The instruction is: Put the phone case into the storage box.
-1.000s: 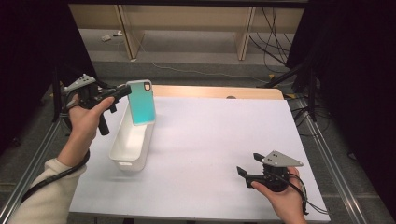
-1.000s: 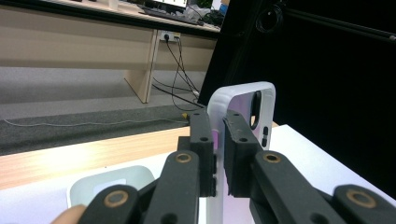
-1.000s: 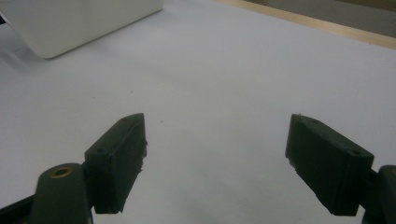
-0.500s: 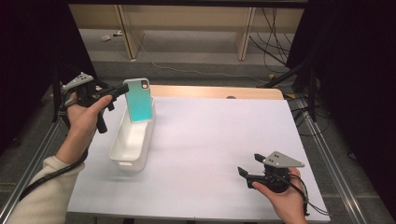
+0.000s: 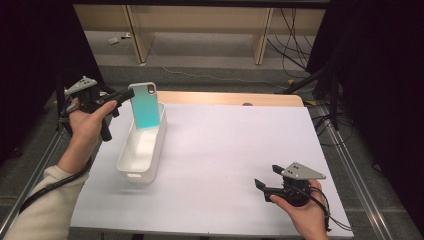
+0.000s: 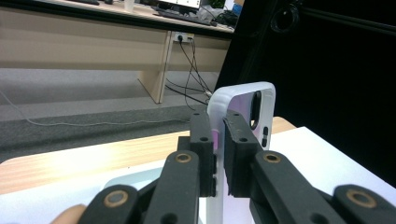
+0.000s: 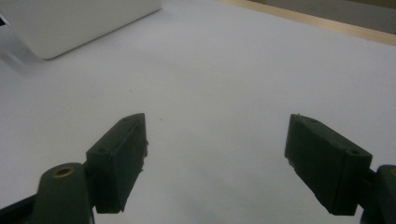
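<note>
Keep your left claw clamped on the phone case, lower it upright into the white bin; right claw rests wide.

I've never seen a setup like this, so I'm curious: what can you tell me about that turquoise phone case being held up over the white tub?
The turquoise phone case with a white rim looks like soft plastic, with a dark camera cutout at its top corner. It stands nearly upright, slightly tilted, above the far end of the white rectangular plastic tub. The left hand-held gripper is clamped on its side edge, black pads pressing both faces. Whether its bottom touches the tub is unclear.
</note>
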`<state>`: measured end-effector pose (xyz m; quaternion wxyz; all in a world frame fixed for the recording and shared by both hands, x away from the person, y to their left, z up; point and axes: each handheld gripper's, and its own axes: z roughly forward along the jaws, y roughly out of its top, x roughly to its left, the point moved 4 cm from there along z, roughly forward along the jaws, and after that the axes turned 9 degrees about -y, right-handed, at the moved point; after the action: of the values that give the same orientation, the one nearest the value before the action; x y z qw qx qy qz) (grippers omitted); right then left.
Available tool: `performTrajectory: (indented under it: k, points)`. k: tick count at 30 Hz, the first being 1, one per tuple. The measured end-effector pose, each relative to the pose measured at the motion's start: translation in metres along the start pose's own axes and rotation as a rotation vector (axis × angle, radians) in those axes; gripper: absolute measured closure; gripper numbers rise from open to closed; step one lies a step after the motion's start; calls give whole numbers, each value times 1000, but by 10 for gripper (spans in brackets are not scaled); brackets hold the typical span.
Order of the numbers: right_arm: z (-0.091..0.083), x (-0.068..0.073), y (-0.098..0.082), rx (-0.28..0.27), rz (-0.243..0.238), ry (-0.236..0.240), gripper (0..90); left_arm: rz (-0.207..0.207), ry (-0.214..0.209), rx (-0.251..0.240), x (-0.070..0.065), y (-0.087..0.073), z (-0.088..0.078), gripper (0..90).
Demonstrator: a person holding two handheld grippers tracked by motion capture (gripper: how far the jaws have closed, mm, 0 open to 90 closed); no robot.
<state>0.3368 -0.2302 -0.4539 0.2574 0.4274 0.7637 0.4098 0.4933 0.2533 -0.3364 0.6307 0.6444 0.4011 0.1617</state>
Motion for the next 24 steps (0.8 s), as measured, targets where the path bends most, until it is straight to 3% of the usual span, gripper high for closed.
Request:
performTrajectory:
  k: [1, 6, 8, 10, 24]
  points:
    - [1, 0, 0, -17, 3, -3, 222, 0, 5, 3, 1, 0, 0, 831]
    - [-1, 0, 0, 1, 4, -4, 222, 4, 12, 6, 3, -3, 1, 830]
    - [2, -1, 1, -27, -4, -14, 222, 7, 18, 7, 4, -4, 1, 830]
    - [-1, 0, 0, 1, 4, -3, 223, 21, 34, 15, 5, -5, 0, 830]
    - [0, 0, 1, -10, 1, -3, 223, 24, 39, 17, 15, -7, 0, 830]
